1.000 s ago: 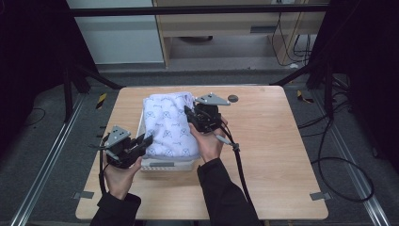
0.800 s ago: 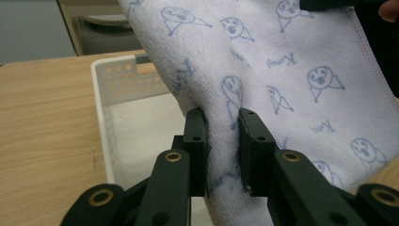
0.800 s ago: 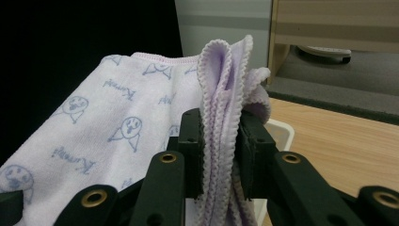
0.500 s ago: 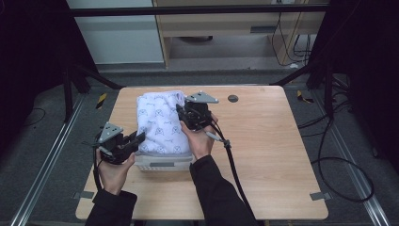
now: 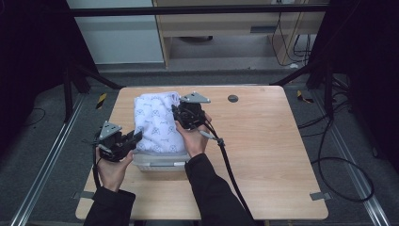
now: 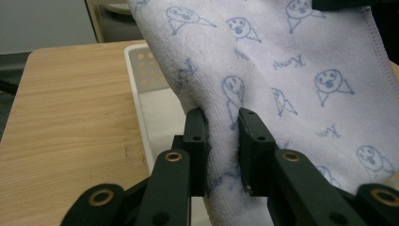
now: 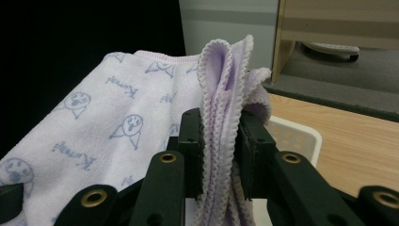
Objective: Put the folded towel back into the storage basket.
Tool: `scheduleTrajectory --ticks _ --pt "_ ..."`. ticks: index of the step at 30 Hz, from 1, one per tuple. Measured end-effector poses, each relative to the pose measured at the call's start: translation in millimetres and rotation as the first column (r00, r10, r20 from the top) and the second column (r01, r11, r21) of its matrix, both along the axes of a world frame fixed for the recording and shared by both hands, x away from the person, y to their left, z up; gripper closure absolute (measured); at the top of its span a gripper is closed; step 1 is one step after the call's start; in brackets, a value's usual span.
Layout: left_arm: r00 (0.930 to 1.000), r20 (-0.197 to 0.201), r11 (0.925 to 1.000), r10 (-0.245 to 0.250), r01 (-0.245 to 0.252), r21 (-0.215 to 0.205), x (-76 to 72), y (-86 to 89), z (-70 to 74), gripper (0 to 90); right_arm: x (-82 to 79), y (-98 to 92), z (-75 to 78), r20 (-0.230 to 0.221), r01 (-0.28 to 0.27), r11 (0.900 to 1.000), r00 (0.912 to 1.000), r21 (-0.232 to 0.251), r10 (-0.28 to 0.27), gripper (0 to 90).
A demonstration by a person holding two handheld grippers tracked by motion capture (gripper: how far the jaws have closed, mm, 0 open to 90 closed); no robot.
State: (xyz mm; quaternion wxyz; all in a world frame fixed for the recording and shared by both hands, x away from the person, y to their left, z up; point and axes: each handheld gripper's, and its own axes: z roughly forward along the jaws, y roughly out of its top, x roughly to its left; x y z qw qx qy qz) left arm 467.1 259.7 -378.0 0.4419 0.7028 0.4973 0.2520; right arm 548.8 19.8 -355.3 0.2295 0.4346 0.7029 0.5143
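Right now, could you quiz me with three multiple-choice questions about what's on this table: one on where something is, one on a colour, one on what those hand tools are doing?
1. Where does the towel hang?
A. over the white basket
B. on the floor
C. at the table's right edge

2. What colour is the towel's printing?
A. red
B. blue
C. green

3. What are the left gripper and right gripper doing?
A. both open, empty
B. one holding a cup
C. both clamped on the towel

Answers: 1 A, the basket sits right below the cloth; 2 B, blue faces and lettering; 3 C, cloth is pinched between each pair of jaws.
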Motion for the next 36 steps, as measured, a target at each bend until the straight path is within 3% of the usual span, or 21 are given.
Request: scheduleTrajectory --ticks 16,36 --pt "0.9990 -0.045 0.9988 0.003 -0.001 0.050 13.3 -2.0 -20.9 74.2 14.0 6.3 -26.1 -0.044 0.006 1.000 0.9990 -0.029 -0.007 73.5" --pt "0.9949 -0.100 0.9947 -0.015 0.025 0.100 26.0 -9.1 -42.7 74.1 23.1 1.3 -55.9 -0.106 0.023 0.999 0.9940 -0.046 -0.028 73.2"
